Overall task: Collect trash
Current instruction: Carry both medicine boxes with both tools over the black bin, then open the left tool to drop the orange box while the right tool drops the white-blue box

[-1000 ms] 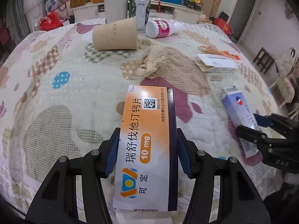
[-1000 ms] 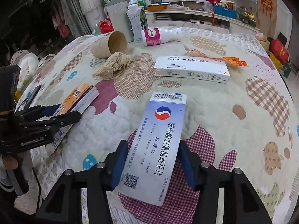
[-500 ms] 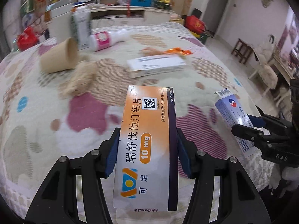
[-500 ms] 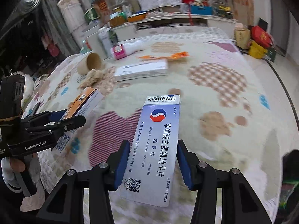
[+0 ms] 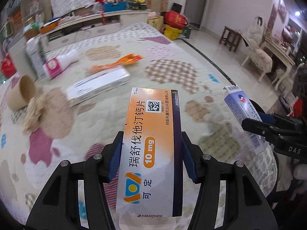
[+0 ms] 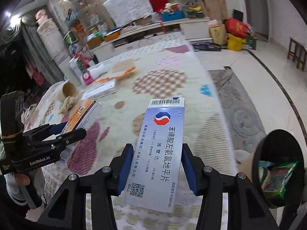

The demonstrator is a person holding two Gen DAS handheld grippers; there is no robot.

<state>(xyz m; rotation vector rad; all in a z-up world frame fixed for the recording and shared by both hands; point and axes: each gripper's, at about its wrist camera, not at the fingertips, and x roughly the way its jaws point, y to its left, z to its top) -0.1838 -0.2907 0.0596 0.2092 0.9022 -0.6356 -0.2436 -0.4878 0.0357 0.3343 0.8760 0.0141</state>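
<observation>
Left wrist view: left gripper [image 5: 151,157] clamps the orange medicine box [image 5: 151,149] lengthwise at lower centre, carried over the quilt [image 5: 172,72]. Uncollected trash lies at centre left: white box [image 5: 99,86], paper cup [image 5: 21,92].

Right wrist view: right gripper [image 6: 157,170] clamps the blue medicine box [image 6: 159,153], lower centre. Only this view shows the black bin [image 6: 278,174] at lower right, wrappers inside — probably the drop point for both boxes.

Orange-and-white medicine box [image 5: 151,149]; pale blue box [image 6: 159,151]; cream quilt [image 5: 191,53], pastel patches; black bin [image 6: 278,174]
</observation>
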